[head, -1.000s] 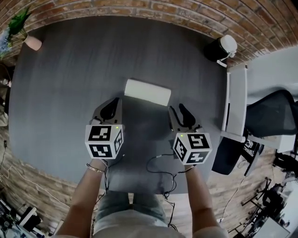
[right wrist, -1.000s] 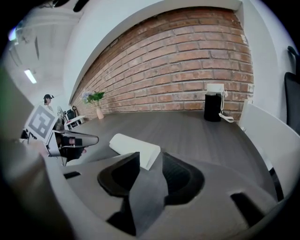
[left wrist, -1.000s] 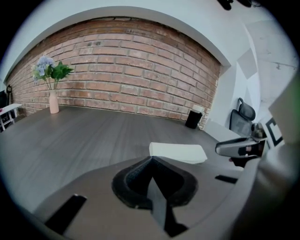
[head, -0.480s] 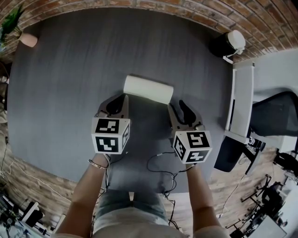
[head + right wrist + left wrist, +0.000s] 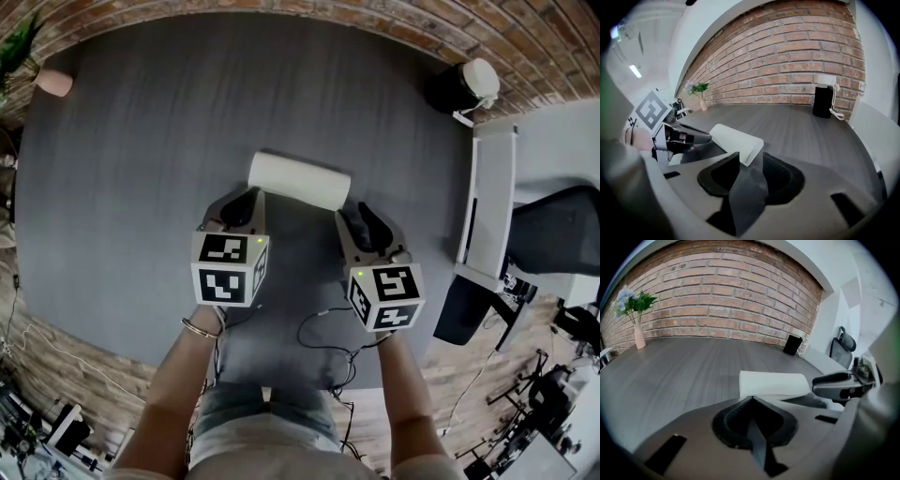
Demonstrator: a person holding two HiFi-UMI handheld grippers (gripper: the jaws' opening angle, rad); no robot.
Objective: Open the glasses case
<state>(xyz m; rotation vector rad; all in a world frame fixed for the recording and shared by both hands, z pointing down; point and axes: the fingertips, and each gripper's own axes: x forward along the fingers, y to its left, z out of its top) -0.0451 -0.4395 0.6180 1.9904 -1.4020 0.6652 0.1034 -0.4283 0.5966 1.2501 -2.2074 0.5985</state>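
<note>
White glasses case (image 5: pixel 298 180) unopened on desk (image 5: pixel 141 131); left gripper (image 5: pixel 244 201) and right gripper (image 5: pixel 356 217), both closed and empty, drawn nearer its ends.

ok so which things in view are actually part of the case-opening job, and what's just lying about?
In the job:
- glasses case, white, closed, on the table
- left gripper, shut, empty
- right gripper, shut, empty

Lying about:
- flower vase, far corner
- black cylinder by the brick wall
- office chair, off the table
</note>
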